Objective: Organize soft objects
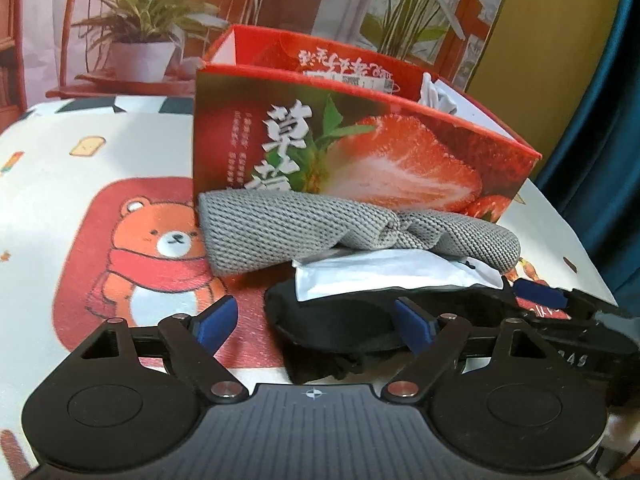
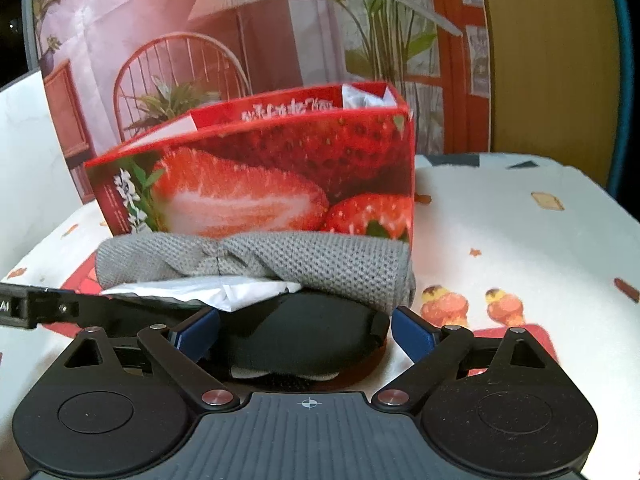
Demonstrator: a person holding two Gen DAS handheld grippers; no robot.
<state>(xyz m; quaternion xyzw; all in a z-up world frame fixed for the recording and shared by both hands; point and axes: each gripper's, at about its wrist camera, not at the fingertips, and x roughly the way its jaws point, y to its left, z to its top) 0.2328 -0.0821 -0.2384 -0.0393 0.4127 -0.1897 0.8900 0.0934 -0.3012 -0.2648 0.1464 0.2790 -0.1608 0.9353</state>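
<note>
Left tongs [image 1: 316, 322] spread, nothing gripped. Right tongs [image 2: 306, 334] spread astride black pad [image 2: 304, 332], pads clear. Grey knit cloth [image 1: 340, 228] against strawberry box [image 1: 360, 140]; white packet [image 1: 384, 274] between cloth and pad.

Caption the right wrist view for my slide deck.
Open right hand-held gripper straddling black soft item, grey knit cloth and strawberry box behind.

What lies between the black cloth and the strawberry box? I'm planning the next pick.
A white packet and a grey knitted cloth lie between the black cloth and the strawberry box; both views show it.
</note>
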